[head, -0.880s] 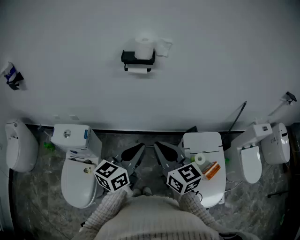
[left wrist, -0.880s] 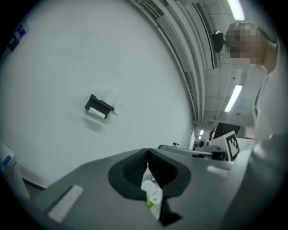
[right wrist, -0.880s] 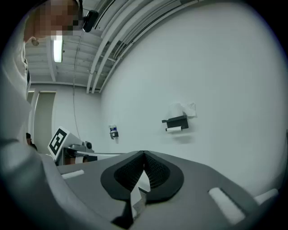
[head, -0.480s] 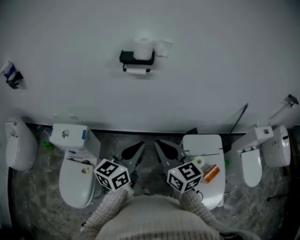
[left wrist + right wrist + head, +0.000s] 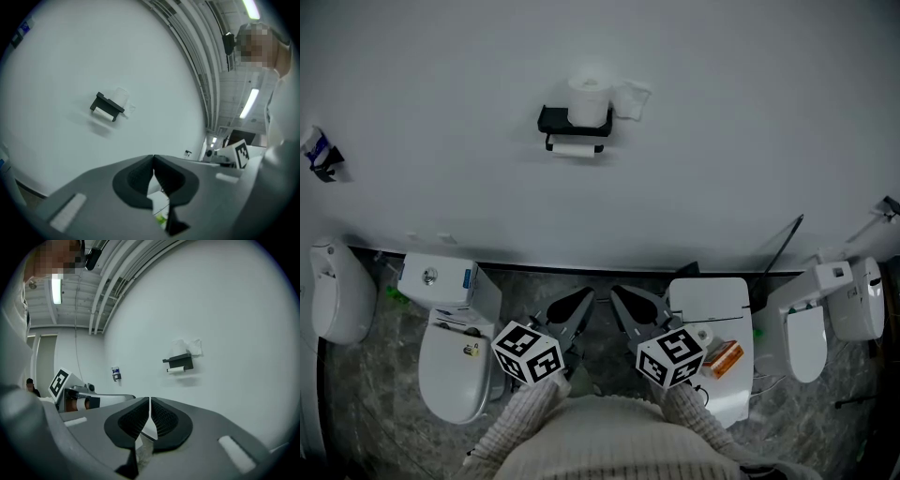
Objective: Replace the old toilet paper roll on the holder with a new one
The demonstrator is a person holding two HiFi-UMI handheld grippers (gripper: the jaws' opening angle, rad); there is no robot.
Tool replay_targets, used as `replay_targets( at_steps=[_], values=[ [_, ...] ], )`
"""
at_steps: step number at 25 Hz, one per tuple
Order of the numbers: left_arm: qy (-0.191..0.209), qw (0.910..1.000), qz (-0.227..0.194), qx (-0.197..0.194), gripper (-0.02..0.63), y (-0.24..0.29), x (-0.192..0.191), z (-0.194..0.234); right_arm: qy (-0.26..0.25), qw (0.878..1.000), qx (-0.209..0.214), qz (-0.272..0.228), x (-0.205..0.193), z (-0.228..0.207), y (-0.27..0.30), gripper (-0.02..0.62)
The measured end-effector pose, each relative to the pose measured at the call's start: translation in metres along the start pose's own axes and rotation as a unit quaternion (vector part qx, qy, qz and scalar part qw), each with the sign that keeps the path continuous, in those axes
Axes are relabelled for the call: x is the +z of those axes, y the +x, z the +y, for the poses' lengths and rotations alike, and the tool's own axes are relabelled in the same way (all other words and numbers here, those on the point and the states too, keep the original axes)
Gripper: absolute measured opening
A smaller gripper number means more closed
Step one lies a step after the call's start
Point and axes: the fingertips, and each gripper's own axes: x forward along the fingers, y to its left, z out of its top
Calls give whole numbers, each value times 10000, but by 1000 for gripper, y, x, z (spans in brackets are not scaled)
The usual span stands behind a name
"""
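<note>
The view had edged slightly nearer the wall. The left gripper (image 5: 581, 300) and right gripper (image 5: 622, 297) were closed and empty. The black wall-mounted holder (image 5: 574, 122), thin old white roll (image 5: 573, 149) beneath and fresh white roll (image 5: 589, 98) on top, stood well beyond reach, so the swap seemed unstarted.

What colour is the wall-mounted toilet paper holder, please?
Black wall-mounted holder, clearest in the head view.

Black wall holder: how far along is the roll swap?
Nothing looks done: the black wall-mounted holder carries a thin white old roll underneath, and a full white roll stands on top. Nothing in hand: left gripper and right gripper are shut, empty, away from the holder. Remaining: pull the old roll, fit the new one.
</note>
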Motion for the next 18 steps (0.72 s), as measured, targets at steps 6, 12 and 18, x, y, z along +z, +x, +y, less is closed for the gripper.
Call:
replay_targets(
  at_steps=[6,12,18],
  values=[
    [-74,9999,29,-66,8,33,14,39,43,9999,-82,-68,11,-27,37,11],
    [-39,9998,-5,-173,8,73,47,84,-27,9994,-260,-228,41,-70,88,11],
    [-12,9997,35,-248,8,108,77,128,-48,9989,-356,-314,65,-101,137,14]
  ],
)
